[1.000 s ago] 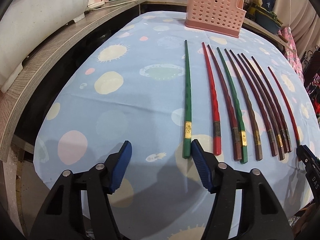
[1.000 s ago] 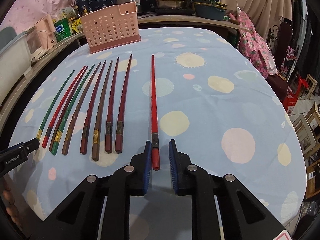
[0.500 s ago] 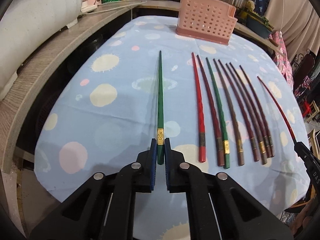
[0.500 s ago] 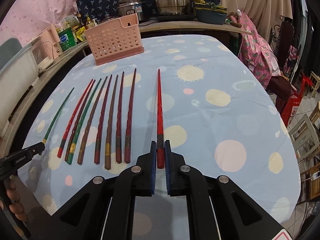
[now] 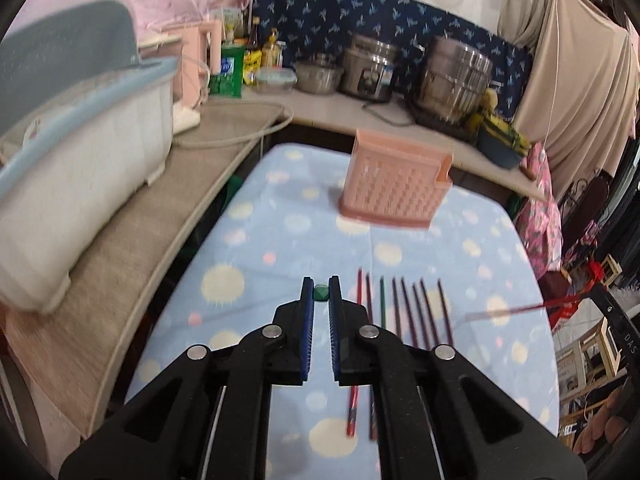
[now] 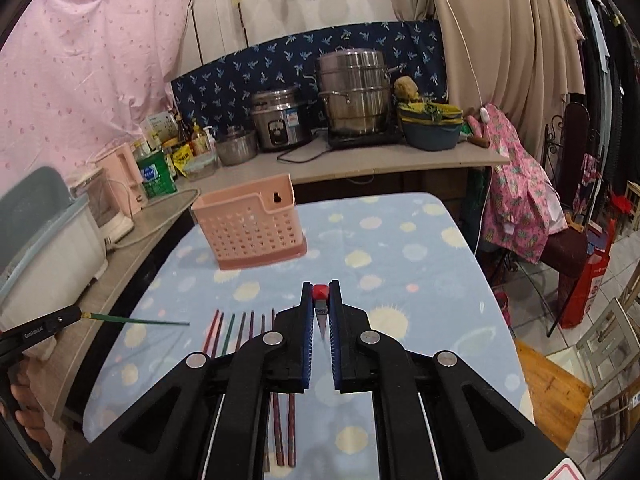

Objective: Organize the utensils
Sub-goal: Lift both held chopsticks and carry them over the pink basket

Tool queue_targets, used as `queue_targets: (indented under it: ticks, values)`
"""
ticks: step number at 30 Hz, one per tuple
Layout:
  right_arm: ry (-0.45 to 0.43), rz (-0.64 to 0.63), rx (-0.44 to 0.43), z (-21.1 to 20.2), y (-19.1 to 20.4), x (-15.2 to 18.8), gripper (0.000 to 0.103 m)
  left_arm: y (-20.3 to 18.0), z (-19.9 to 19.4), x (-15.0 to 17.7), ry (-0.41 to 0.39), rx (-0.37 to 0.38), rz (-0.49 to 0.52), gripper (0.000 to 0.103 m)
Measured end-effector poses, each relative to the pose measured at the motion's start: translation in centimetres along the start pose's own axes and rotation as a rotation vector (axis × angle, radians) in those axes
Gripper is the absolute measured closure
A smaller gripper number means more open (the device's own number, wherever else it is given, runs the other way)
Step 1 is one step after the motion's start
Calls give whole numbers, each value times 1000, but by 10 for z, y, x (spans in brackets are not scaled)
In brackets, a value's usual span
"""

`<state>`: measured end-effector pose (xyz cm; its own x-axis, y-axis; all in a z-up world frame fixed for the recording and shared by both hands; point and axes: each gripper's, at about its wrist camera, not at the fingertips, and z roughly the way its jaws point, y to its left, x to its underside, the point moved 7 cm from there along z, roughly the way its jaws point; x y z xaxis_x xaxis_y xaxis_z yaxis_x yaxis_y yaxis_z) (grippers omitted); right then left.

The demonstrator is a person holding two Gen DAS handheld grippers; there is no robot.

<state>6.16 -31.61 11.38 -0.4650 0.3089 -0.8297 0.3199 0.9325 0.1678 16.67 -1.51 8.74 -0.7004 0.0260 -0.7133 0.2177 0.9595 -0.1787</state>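
Clenched jaws are being kept on a chopstick by each gripper. A green chopstick (image 5: pixel 320 293) is being gripped by the left gripper (image 5: pixel 320 296), its butt end showing between the blue pads. A red chopstick (image 6: pixel 320 291) is being pinched the same way by the right gripper (image 6: pixel 320 294). Both sticks are being held in the air above the spotted blue tablecloth (image 5: pixel 280 240). Seven more chopsticks (image 5: pixel 404 304) are lying in a row on the cloth below, right of the left gripper. A pink perforated utensil holder (image 6: pixel 250 228) is standing at the far end of the table, with steel pots (image 6: pixel 354 92) on the counter beyond.
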Motion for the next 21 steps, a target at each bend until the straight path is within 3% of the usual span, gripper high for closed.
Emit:
queue_targets:
  ticks: [8, 21]
  values:
    - [-71, 55, -59, 27, -1, -75, 96, -20, 8, -99, -102, 27, -11, 96]
    - [-257, 97, -145, 74, 34, -211, 96, -53, 6, -243, -351, 76, -83, 96]
